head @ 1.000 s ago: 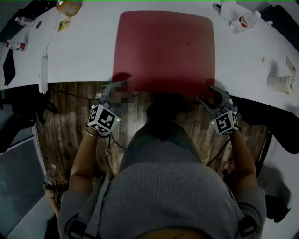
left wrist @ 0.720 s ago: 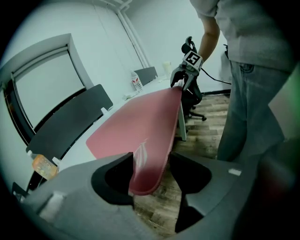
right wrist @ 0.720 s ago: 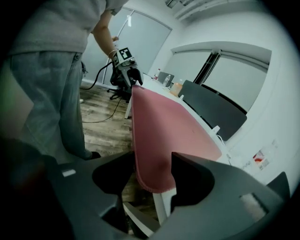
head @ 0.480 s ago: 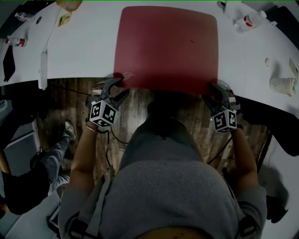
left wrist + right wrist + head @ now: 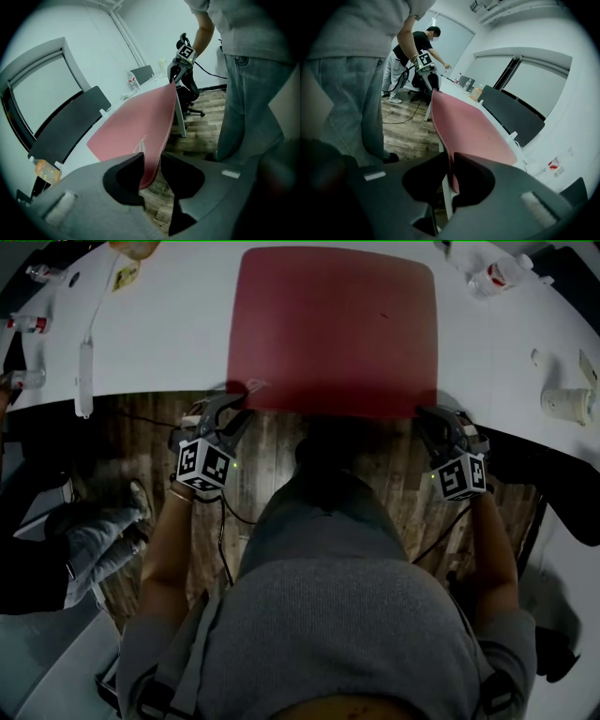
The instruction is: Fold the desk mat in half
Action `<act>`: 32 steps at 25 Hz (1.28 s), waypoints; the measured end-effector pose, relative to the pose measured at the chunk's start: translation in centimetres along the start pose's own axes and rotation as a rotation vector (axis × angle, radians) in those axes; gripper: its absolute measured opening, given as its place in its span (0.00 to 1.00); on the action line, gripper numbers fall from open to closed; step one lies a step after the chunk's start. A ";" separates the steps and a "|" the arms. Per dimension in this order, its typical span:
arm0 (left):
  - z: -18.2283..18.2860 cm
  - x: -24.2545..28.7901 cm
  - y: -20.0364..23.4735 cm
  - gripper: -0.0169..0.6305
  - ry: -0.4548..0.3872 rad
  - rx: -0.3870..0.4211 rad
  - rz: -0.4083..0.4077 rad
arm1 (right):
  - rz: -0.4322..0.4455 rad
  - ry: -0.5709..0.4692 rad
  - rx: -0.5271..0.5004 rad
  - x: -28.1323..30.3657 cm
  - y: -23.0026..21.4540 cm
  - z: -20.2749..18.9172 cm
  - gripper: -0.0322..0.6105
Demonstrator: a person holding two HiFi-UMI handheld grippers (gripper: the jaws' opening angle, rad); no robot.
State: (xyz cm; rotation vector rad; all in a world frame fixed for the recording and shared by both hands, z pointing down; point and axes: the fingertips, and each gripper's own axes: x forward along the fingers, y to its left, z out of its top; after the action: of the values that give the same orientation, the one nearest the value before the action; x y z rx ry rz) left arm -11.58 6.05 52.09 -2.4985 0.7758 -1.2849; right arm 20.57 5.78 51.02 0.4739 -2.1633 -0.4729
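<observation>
While their jaws had just been closing | left gripper [image 5: 239,401] seemingly pinched, right gripper [image 5: 433,416] clamped, a near corner of the desk mat [image 5: 333,329] | it lay on the table [image 5: 169,343], near edge at the rim | lifting both corners evenly seemed wisest.

Head view overhead; gripper views close, opposed, sharing desk mat [image 5: 333,329].

A white table [image 5: 169,343] with a curved near edge, seen from above. A red mat [image 5: 333,329] lies across its middle, and the mat's near edge reaches the table's near edge. To the right, well apart from the mat, are a pale cup [image 5: 565,405] and a bottle [image 5: 494,277]. To the left lies a long white strip [image 5: 86,371], with an orange thing [image 5: 136,247] beyond it at the far edge.
</observation>
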 end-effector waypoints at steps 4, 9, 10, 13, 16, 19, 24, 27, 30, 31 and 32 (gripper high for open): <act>0.7 -0.4 0.0 0.13 -0.026 0.010 -0.005 | -0.016 -0.014 0.049 -0.4 -0.9 0.4 0.09; 1.4 -1.2 1.6 0.07 -0.056 0.000 0.019 | -0.045 -0.035 0.123 -1.0 -2.2 1.3 0.08; 1.5 -1.3 1.8 0.07 -0.057 -0.002 0.017 | -0.048 -0.038 0.131 -1.1 -2.4 1.5 0.08; 1.9 -1.6 2.8 0.06 -0.073 -0.034 0.011 | -0.069 -0.043 0.142 -1.3 -3.0 1.9 0.08; 2.6 -2.0 4.2 0.06 -0.102 -0.054 0.019 | -0.113 -0.055 0.166 -1.8 -4.3 2.4 0.08; 3.6 -2.4 6.2 0.06 -0.133 -0.054 0.049 | -0.153 -0.072 0.165 -2.0 -5.8 3.3 0.08; 4.8 -2.6 9.1 0.06 -0.168 -0.039 0.098 | -0.236 -0.064 0.200 -2.1 -8.2 3.8 0.08; 5.1 -2.6 10.7 0.07 -0.189 -0.047 0.110 | -0.274 -0.084 0.187 -2.2 -10.2 5.3 0.08; 5.7 -2.3 12.5 0.07 -0.205 -0.051 0.133 | -0.314 -0.096 0.185 -2.1 -12.1 5.8 0.08; 5.9 -2.2 13.2 0.07 -0.212 -0.054 0.141 | -0.328 -0.097 0.184 -2.0 -12.7 5.8 0.08; 6.0 -2.1 13.8 0.07 -0.219 -0.058 0.149 | -0.342 -0.096 0.185 -1.9 -13.4 5.9 0.08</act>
State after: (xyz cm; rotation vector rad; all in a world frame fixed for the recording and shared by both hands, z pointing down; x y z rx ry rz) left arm -12.52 -4.53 41.26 -2.5160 0.9358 -0.9348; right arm 19.16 -3.76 39.91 0.9497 -2.2364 -0.4904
